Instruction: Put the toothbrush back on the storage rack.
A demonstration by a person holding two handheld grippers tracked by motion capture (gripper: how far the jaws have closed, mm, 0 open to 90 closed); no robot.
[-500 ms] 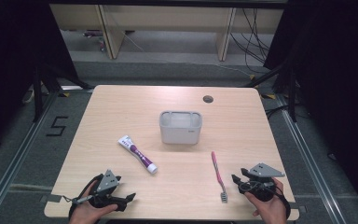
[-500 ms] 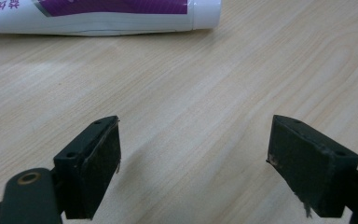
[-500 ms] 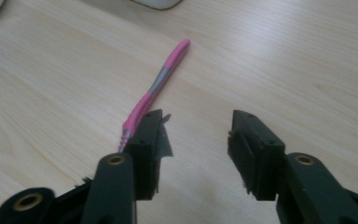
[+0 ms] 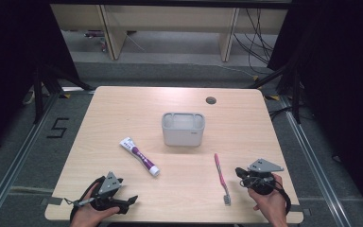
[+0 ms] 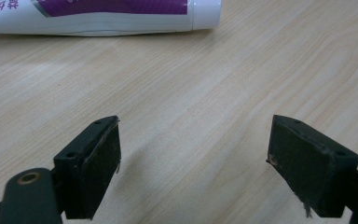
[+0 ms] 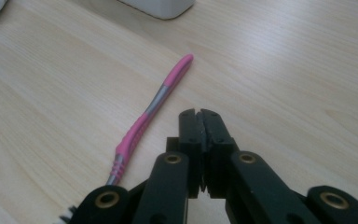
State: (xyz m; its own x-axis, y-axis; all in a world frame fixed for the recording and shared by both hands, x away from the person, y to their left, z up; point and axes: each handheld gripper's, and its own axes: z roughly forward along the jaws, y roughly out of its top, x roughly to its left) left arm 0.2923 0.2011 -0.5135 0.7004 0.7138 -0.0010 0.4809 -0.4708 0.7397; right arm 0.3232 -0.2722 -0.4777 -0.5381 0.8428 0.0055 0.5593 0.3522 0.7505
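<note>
While lying near the white plastic holder (image 4: 183,129), the slim pink toothbrush (image 4: 220,176) is looking light, stiff; mid-handle grip. Right gripper (image 6: 199,114) is sitting clenched empty just beside it, left gripper (image 5: 193,154) gaping.

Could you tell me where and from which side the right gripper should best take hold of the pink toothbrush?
Probably the mid-handle of the pink toothbrush, from straight above. It lies flat on the table, bristles toward the person, so only its narrow sides offer purchase. The right gripper sits just right of it, jaws shut; they must open first and straddle the handle crosswise.
</note>
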